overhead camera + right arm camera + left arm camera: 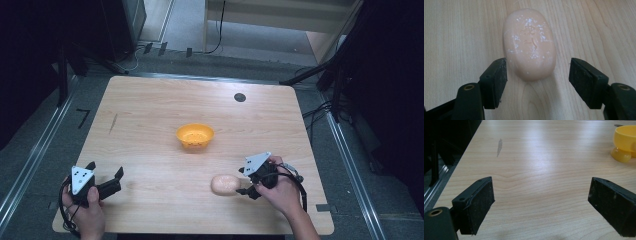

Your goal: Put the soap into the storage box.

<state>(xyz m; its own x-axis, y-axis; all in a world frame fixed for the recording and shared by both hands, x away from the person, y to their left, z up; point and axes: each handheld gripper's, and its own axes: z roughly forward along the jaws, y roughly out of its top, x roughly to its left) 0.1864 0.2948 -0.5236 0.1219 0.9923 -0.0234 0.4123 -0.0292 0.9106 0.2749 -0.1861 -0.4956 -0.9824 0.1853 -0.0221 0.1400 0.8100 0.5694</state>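
Observation:
A pale peach oval bar of soap (224, 184) (529, 43) lies flat on the wooden table (150, 125), near its front right. My right gripper (246, 184) (537, 75) stands open just behind the soap's near end; its jaws flank that end without squeezing it. An orange-yellow bowl (195, 135) (626, 142) sits at the table's middle. My left gripper (106, 176) (541, 202) is open wide at the front left, over bare wood with nothing between its jaws.
A small dark round disc (240, 97) lies near the table's far edge. A grey scuff mark (113, 123) (499, 147) marks the wood at the left. Dark stands, cables and metal rails surround the table.

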